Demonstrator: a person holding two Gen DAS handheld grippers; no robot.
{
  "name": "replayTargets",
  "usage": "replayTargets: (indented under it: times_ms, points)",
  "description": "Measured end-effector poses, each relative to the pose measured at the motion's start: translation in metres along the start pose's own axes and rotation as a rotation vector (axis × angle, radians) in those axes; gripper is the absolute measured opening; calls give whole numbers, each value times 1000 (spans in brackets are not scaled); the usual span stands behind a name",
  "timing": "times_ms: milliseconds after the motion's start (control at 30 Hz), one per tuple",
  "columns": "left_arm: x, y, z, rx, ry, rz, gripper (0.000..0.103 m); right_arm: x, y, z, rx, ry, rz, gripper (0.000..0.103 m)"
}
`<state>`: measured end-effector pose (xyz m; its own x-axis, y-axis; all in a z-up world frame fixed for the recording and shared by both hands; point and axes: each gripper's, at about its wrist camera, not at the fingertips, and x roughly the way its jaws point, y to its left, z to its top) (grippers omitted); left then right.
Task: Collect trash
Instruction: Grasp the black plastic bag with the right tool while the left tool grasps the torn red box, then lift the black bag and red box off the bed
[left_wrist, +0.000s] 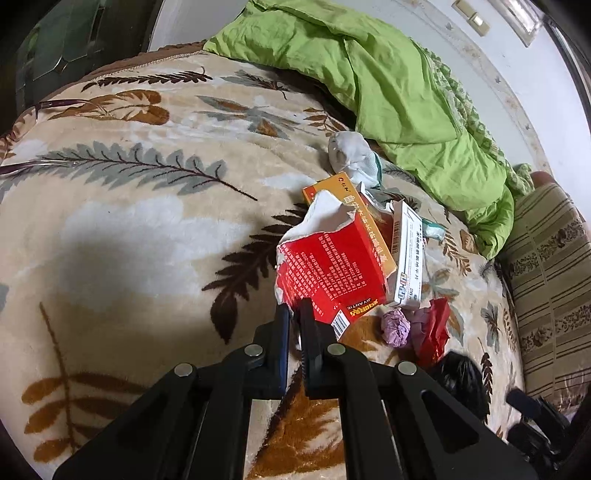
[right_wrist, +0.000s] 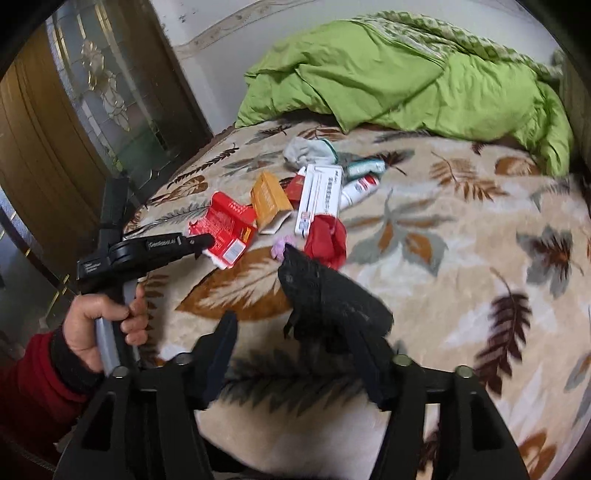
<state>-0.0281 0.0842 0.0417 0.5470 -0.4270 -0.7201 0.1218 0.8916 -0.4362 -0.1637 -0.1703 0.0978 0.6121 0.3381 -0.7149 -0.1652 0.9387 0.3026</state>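
Note:
My left gripper (left_wrist: 293, 314) is shut on the lower corner of a torn red carton (left_wrist: 332, 266); in the right wrist view it (right_wrist: 205, 242) pinches the same carton (right_wrist: 225, 229). My right gripper (right_wrist: 295, 350) is open. A crumpled black plastic bag (right_wrist: 325, 295) rests against its right finger, and nothing presses it from the left. More litter lies in a heap on the bed: an orange box (right_wrist: 267, 201), a white medicine box (right_wrist: 319, 195), a red wrapper (right_wrist: 327, 240), a purple paper ball (left_wrist: 396, 326) and small tubes (right_wrist: 360, 188).
A leaf-patterned blanket (left_wrist: 129, 221) covers the bed. A green quilt (left_wrist: 388, 85) is bunched at the far side. A white sock (left_wrist: 351, 155) lies behind the litter. A striped cushion (left_wrist: 546, 266) is on the right. A hand (right_wrist: 99, 321) in a red sleeve holds the left gripper near a wooden door (right_wrist: 44, 140).

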Motion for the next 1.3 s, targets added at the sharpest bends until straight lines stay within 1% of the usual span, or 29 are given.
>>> replayTargets:
  times_ms: [67,133,200,267,333,367,433,500,533,567,667,733,833,967,1000,1167,1233,1267,1300]
  points:
    - [3,2,1,-5,9,4,5,14,-1,7,-56,7,-23,68]
    - [7,5,3,-19,17,0,6,29,1,9,-110,44,-63,68]
    - [12,9,4,-31,25,5,7,42,5,8,-169,77,-58,68]
    - [17,12,5,-46,32,-5,7,56,12,4,-241,122,-95,68]
    - [22,12,7,-50,32,-6,8,64,20,-2,-325,136,-130,70]
    - [23,12,7,-47,32,-5,9,69,24,-4,-367,143,-163,71]
    - [28,10,9,-44,33,-1,10,73,21,-8,-374,147,-193,71]
    - [30,7,10,-35,33,4,10,75,12,-7,-332,154,-202,59]
    - [31,5,10,-27,29,11,10,73,8,-5,-304,147,-198,51]
    - [32,1,10,-8,24,18,10,69,3,-3,-273,131,-194,47]
    - [30,-8,9,45,7,40,8,54,-15,4,-142,96,-173,41]
    - [24,-12,7,60,-9,29,6,41,-24,7,-45,61,-132,40]
    - [15,-16,6,60,-11,-3,4,20,-33,6,109,10,-34,39]
    - [5,-22,1,77,9,-15,3,4,-28,-4,245,-42,109,39]
    - [4,-22,0,74,16,-18,3,4,-23,-6,260,-43,126,39]
    - [6,-14,-7,39,67,-14,3,3,-13,-16,276,-45,149,39]
    - [8,-9,-8,16,77,-24,9,5,-14,-20,289,-42,144,39]
    - [9,-7,-9,5,89,-26,20,7,-16,-22,294,-39,144,39]
    - [11,-5,-9,-10,99,-31,33,8,-18,-24,302,-36,140,39]
